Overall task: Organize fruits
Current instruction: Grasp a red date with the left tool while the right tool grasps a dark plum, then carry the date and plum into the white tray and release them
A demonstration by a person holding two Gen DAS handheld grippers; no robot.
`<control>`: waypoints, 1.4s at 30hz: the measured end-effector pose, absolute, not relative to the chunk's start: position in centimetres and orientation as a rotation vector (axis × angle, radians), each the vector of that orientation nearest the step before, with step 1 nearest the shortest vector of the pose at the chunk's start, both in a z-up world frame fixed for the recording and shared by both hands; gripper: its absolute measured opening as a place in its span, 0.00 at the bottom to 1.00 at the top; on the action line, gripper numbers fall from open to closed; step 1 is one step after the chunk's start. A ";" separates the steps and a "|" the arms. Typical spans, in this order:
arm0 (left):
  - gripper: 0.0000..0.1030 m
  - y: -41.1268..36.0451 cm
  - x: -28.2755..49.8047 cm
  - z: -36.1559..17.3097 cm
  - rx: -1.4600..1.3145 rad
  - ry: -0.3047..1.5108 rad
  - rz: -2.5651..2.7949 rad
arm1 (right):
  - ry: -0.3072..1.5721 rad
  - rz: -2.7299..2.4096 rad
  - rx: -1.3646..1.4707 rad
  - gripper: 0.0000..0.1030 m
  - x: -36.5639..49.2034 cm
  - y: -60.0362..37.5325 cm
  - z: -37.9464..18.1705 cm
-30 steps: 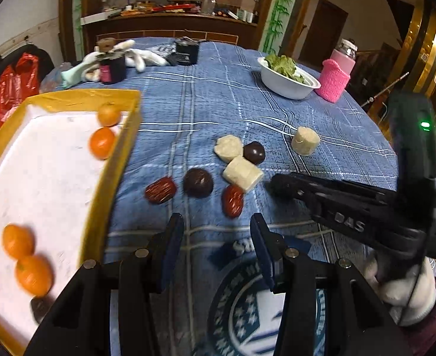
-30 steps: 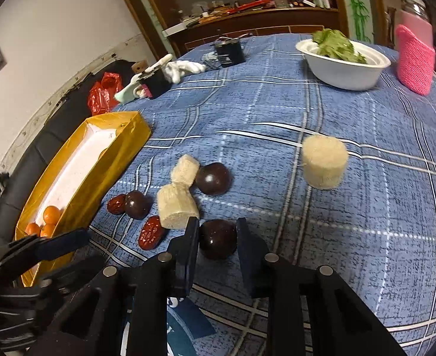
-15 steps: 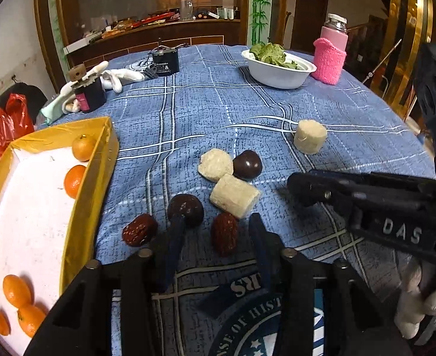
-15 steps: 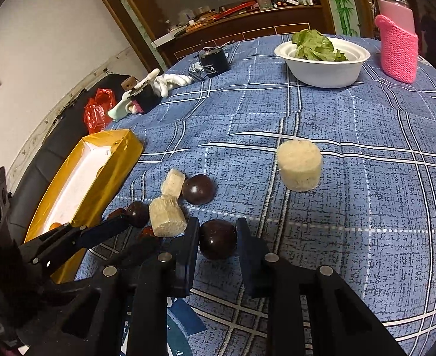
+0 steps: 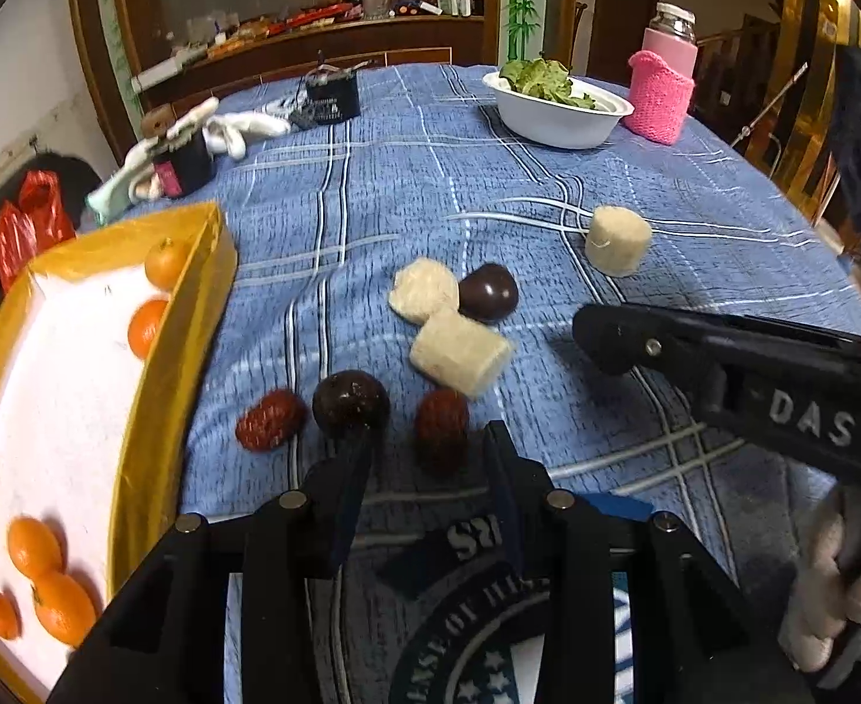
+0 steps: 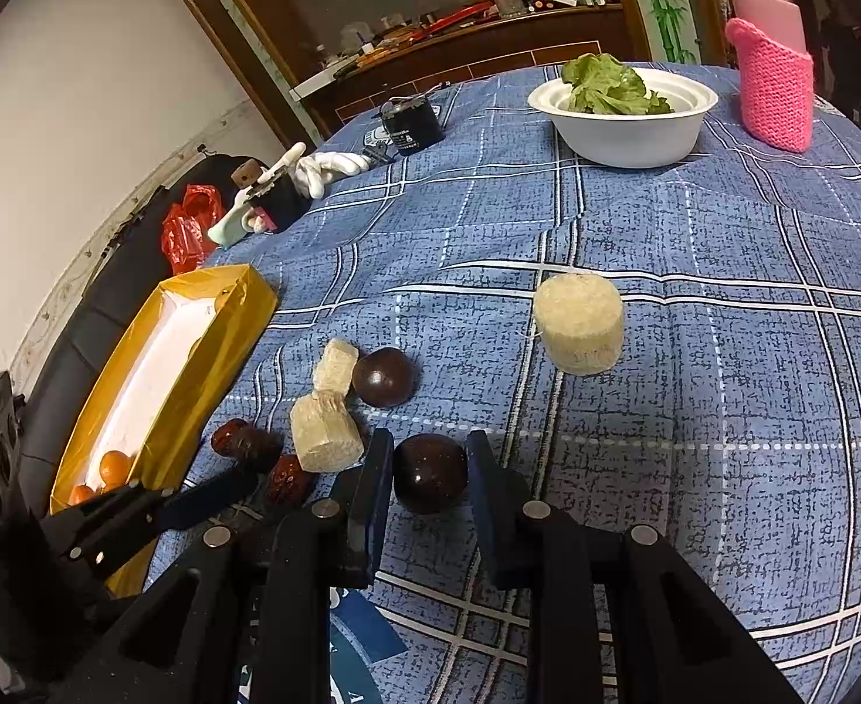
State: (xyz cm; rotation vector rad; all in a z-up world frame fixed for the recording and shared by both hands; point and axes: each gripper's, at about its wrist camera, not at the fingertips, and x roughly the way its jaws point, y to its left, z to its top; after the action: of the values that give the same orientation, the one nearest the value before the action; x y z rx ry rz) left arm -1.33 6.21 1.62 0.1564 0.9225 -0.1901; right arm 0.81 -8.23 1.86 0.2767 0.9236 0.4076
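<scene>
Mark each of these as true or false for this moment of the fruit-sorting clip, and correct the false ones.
1. The right tool is shut on a dark round fruit. True.
2. The red date sits between the left tool's fingers. True; it lies in front of the tips, and the pads are not seen pressing it.
3. The yellow tray holds dark fruits. False; only oranges show in it.
4. The white bowl is empty. False; green leaves fill it.
5. Three pale cylinder pieces lie on the blue cloth. True; one stands apart from the other two.
</scene>
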 end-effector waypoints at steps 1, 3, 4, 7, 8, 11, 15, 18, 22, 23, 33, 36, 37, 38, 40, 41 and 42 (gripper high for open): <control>0.41 5.7 -1.2 1.5 0.201 0.905 -0.182 | 0.923 0.408 0.278 0.27 0.8 -8.2 1.9; 0.43 4.9 -1.3 1.3 0.263 0.884 -0.167 | 0.923 0.405 0.279 0.27 0.8 -8.3 1.9; 0.43 4.3 -1.5 1.1 0.304 0.874 -0.153 | 0.924 0.402 0.281 0.27 0.8 -8.3 1.9; 0.16 4.0 -2.2 1.2 0.351 0.838 -0.118 | 0.923 0.393 0.284 0.27 0.8 -8.5 1.8; 0.16 4.3 -2.4 1.6 0.331 0.831 -0.129 | 0.921 0.389 0.286 0.27 0.8 -8.5 1.8; 0.15 6.6 -2.8 2.5 0.196 0.853 -0.170 | 0.915 0.383 0.292 0.27 0.8 -8.8 1.9; 0.16 9.8 -3.6 3.8 0.060 0.860 -0.170 | 0.899 0.385 0.304 0.27 0.8 -9.0 2.2; 0.16 12.8 -4.6 5.0 -0.042 0.847 -0.166 | 0.886 0.410 0.326 0.27 0.7 -9.2 2.4; 0.16 15.2 -5.4 5.8 -0.101 0.835 -0.142 | 0.878 0.436 0.356 0.27 0.6 -9.3 2.5; 0.16 15.4 -5.5 5.8 -0.101 0.834 -0.138 | 0.877 0.434 0.356 0.27 0.6 -9.3 2.5; 0.16 12.0 -6.3 7.0 -0.040 0.760 -0.261 | 0.869 0.449 0.383 0.27 0.4 -9.5 2.6; 0.16 12.2 -7.2 8.2 -0.045 0.710 -0.260 | 0.866 0.470 0.392 0.27 0.3 -9.4 2.6; 0.16 12.4 -7.3 8.5 -0.047 0.700 -0.257 | 0.862 0.474 0.390 0.27 0.3 -9.4 2.7; 0.16 12.9 -7.7 8.9 -0.052 0.684 -0.251 | 0.857 0.479 0.391 0.27 0.2 -9.3 2.8; 0.16 13.8 -8.3 9.4 -0.053 0.665 -0.237 | 0.846 0.492 0.396 0.27 -0.1 -9.1 2.9; 0.16 14.4 -8.5 9.7 -0.050 0.659 -0.220 | 0.837 0.493 0.392 0.27 -0.3 -8.9 3.1; 0.16 15.1 -8.7 9.8 -0.051 0.654 -0.203 | 0.828 0.490 0.384 0.27 -0.6 -8.7 3.4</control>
State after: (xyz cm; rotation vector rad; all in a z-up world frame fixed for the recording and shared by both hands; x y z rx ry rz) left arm -8.70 15.12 9.77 -0.0507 0.6539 -0.2032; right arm -0.58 -8.71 3.38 0.3838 0.8284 0.4899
